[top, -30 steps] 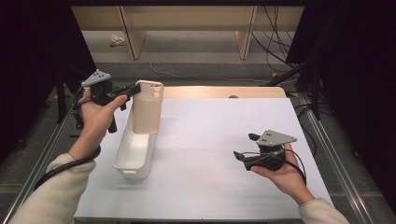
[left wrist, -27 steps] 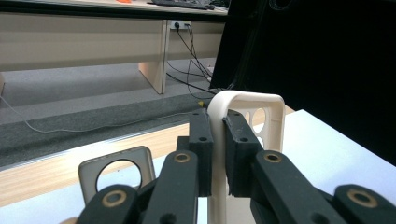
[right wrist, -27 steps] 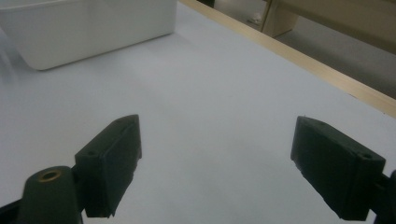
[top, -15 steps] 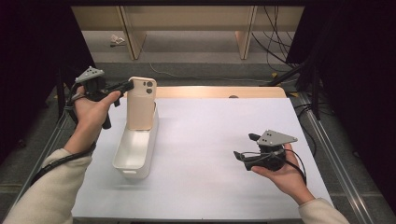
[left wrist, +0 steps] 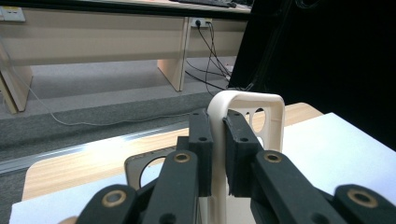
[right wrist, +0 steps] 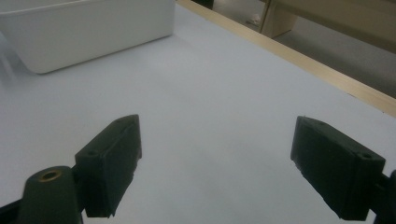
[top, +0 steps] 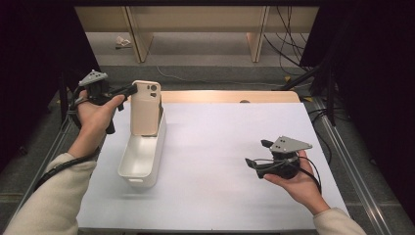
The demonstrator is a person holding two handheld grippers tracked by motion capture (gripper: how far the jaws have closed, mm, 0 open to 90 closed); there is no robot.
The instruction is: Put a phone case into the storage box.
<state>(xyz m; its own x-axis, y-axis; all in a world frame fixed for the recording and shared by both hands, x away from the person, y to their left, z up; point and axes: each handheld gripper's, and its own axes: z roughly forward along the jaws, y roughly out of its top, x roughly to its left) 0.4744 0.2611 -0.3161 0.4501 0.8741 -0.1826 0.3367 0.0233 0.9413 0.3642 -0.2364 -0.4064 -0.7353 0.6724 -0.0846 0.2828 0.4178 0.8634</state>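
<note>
A cream phone case (top: pixel 145 107) stands upright at the far end of a long white bin (top: pixel 139 161), its camera cutout at the top. My left gripper (top: pixel 128 90) is shut on the case's upper left edge. In the left gripper view the two black jaws pinch the case's rim (left wrist: pixel 219 135), with the camera cutout (left wrist: pixel 259 116) to the right. My right gripper (top: pixel 257 154) hovers low over the white mat at the right, open, jaws pointing left. In the right gripper view its fingers (right wrist: pixel 109 163) stand wide apart with nothing between them, and the bin (right wrist: pixel 88 30) lies ahead.
A white mat (top: pixel 220 147) covers a wooden table whose far edge (top: pixel 230 96) shows. Beyond it are wooden bench legs (top: pixel 139 34) and cables on the floor (top: pixel 288 34). Metal rails run along both sides of the table.
My left gripper has drawn the phone case back and to the left, toward the bin's far end, and lifted it slightly. The right gripper has stayed put.
</note>
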